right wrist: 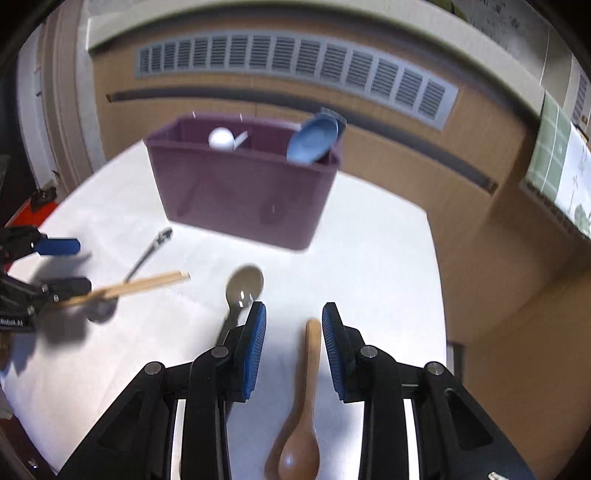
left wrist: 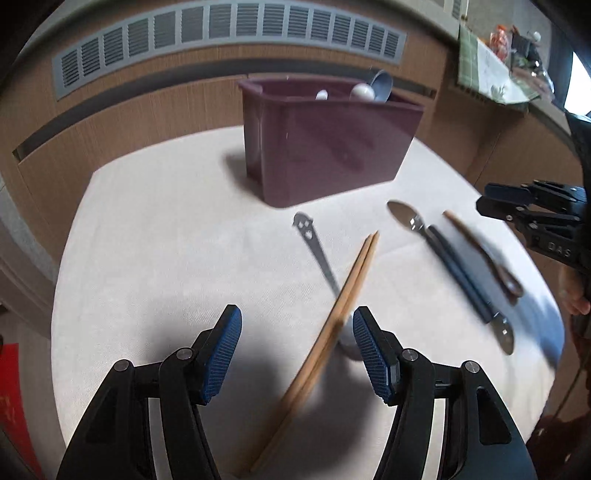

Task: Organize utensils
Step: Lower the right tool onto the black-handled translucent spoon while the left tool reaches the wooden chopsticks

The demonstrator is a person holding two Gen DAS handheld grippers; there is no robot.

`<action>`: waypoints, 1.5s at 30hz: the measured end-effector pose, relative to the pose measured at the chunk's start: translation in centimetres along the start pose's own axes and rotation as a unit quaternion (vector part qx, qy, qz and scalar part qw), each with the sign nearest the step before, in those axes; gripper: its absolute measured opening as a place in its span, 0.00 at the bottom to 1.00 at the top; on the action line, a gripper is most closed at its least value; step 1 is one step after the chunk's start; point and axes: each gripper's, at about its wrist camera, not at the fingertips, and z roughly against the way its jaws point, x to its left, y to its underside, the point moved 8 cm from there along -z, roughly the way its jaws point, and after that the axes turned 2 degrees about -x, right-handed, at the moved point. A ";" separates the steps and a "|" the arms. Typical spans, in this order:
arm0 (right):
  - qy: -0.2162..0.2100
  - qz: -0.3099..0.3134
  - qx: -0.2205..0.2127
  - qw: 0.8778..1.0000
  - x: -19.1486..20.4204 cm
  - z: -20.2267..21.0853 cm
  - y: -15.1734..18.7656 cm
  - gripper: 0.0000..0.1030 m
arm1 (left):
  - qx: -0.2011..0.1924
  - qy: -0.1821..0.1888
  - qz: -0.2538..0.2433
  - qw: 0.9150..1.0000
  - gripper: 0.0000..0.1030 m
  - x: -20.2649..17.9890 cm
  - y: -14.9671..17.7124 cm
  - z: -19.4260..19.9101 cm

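Both grippers spread – left gripper point(left wrist: 297, 350), right gripper point(right wrist: 293, 347); chopsticks point(left wrist: 332, 332) point toward bin point(left wrist: 332, 147).

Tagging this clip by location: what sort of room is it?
Probably a home dining area: a white-clothed table with wooden chopsticks, a purple plastic utensil caddy, and a wood-panelled wall vent behind.

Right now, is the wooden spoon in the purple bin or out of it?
Out. The wooden spoon lies flat on the table, before the purple bin, between the open right gripper fingers.

Bare cloth point(left wrist: 155, 236) lies open left of the purple bin point(left wrist: 325, 147); utensils crowd its near right.
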 end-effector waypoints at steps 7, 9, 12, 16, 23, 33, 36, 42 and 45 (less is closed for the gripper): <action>-0.033 -0.020 0.006 0.999 0.1 -0.5 1.2 0.27 | 0.027 -0.022 -0.014 0.999 0.61 0.4 0.2 -2.1; -0.033 -0.013 0.012 0.999 0.5 -0.9 1.3 0.25 | 0.026 -0.034 -0.013 0.999 0.61 0.8 0.1 -2.1; -0.062 -0.015 0.028 0.998 1.9 -1.6 1.8 0.22 | 0.022 -0.048 0.008 0.999 0.61 2.1 -0.2 -2.0; -0.078 -0.010 0.033 0.996 3.3 -2.1 2.0 0.21 | 0.008 -0.026 0.034 0.999 0.61 3.2 -0.3 -0.6; -0.088 -0.028 0.036 0.995 3.4 -2.3 2.0 0.21 | -0.007 -0.040 0.026 0.999 0.61 3.5 -0.5 0.6; -0.088 -0.033 0.035 0.995 3.2 -2.3 2.2 0.21 | 0.015 -0.077 0.020 0.997 0.61 4.7 -0.1 -0.8; -0.084 -0.031 0.036 0.995 3.2 -2.3 2.3 0.21 | 0.017 -0.071 0.019 0.997 0.61 4.4 -0.1 -0.9; -0.079 -0.035 0.042 0.995 2.9 -2.4 2.5 0.21 | 0.028 -0.063 -0.011 0.998 0.61 2.5 0.3 -1.8; -0.076 -0.032 0.044 0.996 2.8 -2.5 2.6 0.21 | 0.021 -0.079 -0.023 0.996 0.63 2.7 0.0 -1.9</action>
